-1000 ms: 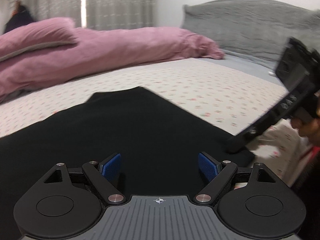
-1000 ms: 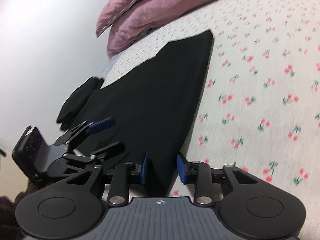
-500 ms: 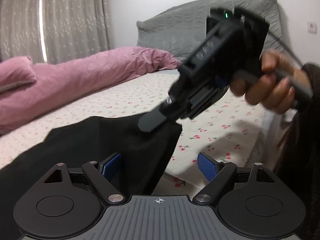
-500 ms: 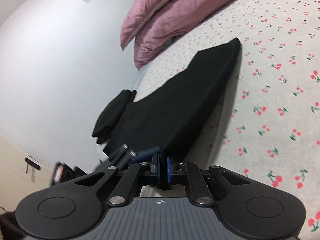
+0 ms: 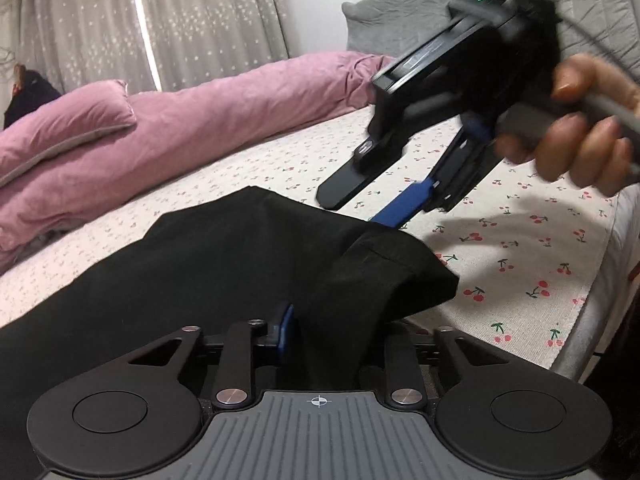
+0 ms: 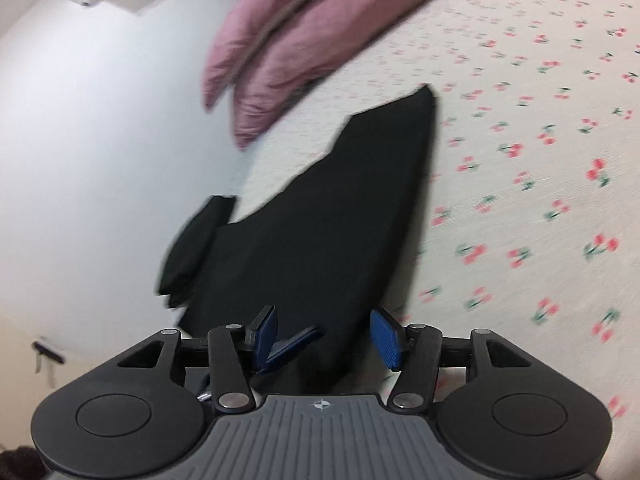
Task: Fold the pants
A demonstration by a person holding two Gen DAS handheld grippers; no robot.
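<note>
Our left tool (image 5: 328, 336) closes on the black pants (image 5: 224, 264) at six o'clock on the bed (image 5: 540, 240) — our right tool (image 6: 326, 338) opens, cloth between unpinched. A thin pinch could slip.

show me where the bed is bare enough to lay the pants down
Bare cherry-print sheet lies beside the black pants, on the side away from the wall, and between the pants and the pink duvet. It is crowded at the near corner, where both grippers meet the fabric.
</note>
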